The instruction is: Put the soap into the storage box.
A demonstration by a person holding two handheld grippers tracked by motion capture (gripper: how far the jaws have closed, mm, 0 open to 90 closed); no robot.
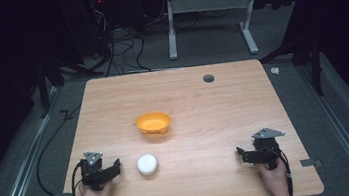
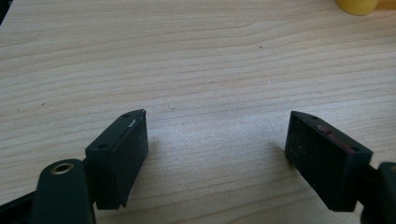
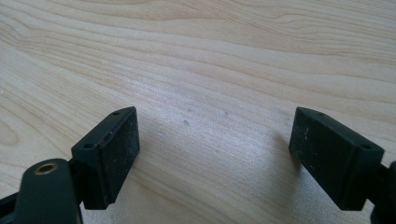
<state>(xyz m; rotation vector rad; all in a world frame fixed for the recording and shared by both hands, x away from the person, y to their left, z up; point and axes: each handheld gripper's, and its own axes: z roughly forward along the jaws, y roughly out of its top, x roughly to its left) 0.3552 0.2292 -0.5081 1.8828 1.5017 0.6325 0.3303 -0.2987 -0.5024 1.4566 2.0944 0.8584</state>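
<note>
On the grained wooden table [image 1: 205, 119], both the left gripper [image 1: 114, 167] and right gripper [image 1: 242, 153] rest released, flanking a round white lid [image 1: 147, 164] near a yellow bowl [image 1: 153, 123].

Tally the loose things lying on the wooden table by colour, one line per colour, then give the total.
Orange: 1, the round orange plastic bowl near the middle of the table.
White: 1, the small round white object beside the left gripper.
Total: 2.
</note>
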